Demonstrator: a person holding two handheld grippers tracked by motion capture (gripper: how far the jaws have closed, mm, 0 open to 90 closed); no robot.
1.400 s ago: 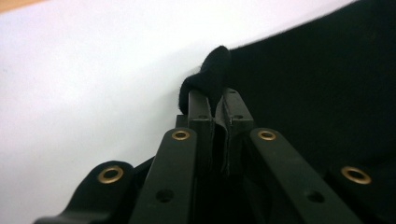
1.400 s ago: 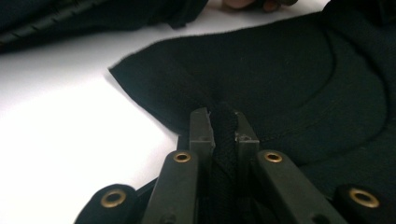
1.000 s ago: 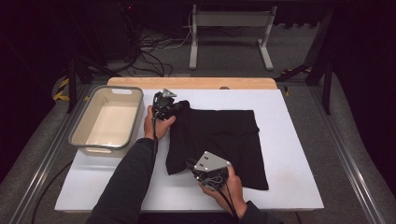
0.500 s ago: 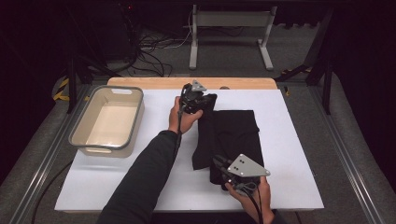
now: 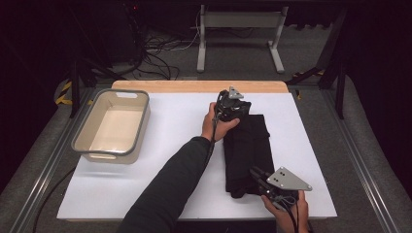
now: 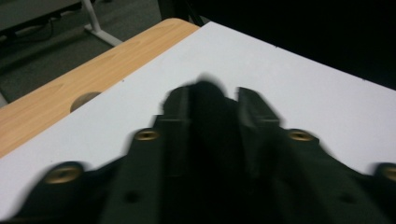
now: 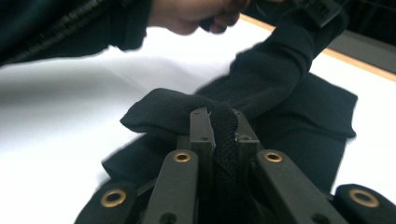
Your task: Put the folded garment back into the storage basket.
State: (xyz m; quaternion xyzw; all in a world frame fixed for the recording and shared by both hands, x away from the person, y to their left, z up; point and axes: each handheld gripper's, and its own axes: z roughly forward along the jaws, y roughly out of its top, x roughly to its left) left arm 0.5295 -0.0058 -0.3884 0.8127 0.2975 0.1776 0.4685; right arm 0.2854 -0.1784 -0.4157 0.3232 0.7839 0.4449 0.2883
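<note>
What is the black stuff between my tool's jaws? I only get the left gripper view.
Observer: It's a black cloth, folded into a long strip on the white table. Your left tool has just been opening at the cloth's far end, with cloth between its jaws.
Operator: Is the other tool holding it too?
Observer: Yes. The right tool is shut on the near end; the fabric is pinched between its jaws.
Operator: Is anything else on the table?
Observer: A beige tub with a grey rim stands at the left, apart from the cloth.
</note>
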